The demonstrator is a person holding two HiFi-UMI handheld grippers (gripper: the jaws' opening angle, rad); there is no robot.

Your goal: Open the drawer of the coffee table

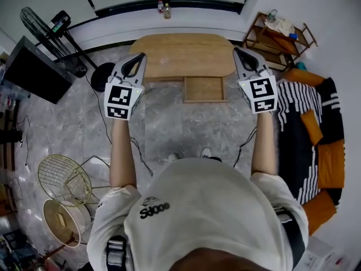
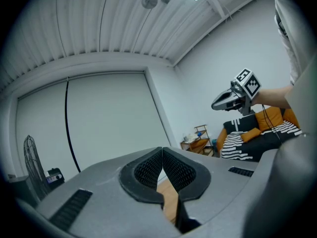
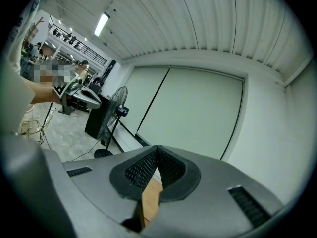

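Left tongs (image 2: 162, 148), right tongs (image 3: 157, 148) pressed together, empty, only head view shows drawer (image 1: 205, 89) open beneath coffee table (image 1: 186, 52)

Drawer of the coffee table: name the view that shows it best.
Head view: the drawer shows whole from above, pulled out of the coffee table. Both gripper views show only a wood sliver past their jaws.

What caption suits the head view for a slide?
Left gripper and right gripper, both shut and empty, hover above the coffee table, its drawer pulled open.
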